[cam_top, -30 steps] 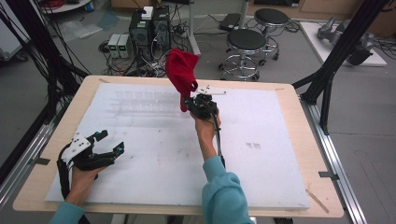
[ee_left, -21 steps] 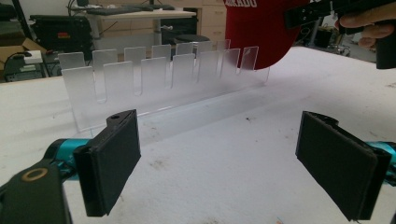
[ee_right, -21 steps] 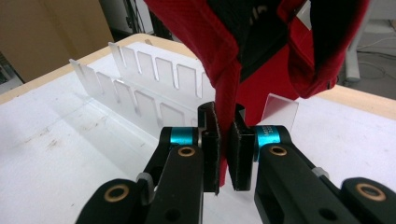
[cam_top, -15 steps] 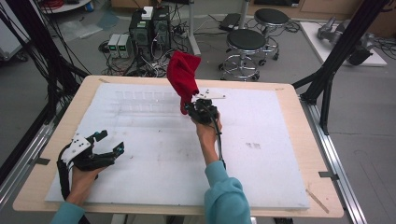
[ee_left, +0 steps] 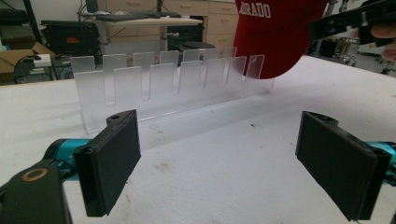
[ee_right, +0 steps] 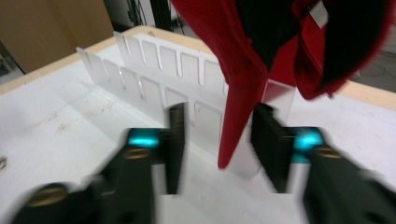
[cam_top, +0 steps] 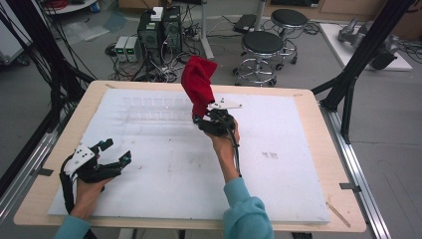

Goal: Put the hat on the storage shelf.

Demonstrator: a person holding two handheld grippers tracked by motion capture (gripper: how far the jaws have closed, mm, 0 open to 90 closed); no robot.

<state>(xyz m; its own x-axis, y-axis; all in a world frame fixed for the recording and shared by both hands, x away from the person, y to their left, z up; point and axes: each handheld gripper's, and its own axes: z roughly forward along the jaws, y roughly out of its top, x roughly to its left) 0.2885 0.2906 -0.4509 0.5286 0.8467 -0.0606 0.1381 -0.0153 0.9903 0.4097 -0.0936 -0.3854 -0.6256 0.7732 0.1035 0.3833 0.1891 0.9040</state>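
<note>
Near edge, left tool: resting low on the counter near its near-left corner, jaws spread wide with nothing between them; the left gripper view shows both pads well apart over bare white surface.
Middle, right tool: held up near the middle of the counter, toward the far edge; its jaws have just been opening, and in the right gripper view the cap's brim hangs in the gap with daylight on either side, neither pad pressing on it.
Red cap: upright, brim down, at the right end of the clear rack; its brim appears to sit in one of the end slots, though the exact slot is hard to tell.
Far edge, clear rack: a long row of transparent dividers, running parallel to the counter's far edge; the other slots look empty.
Done, as I judge it: cap carried to the rack and let go.
Left, as I judge it: draw the right tool clear without knocking the brim, and check that the cap stands by itself.
Risk: the cap is tall and soft and may tip.
</note>
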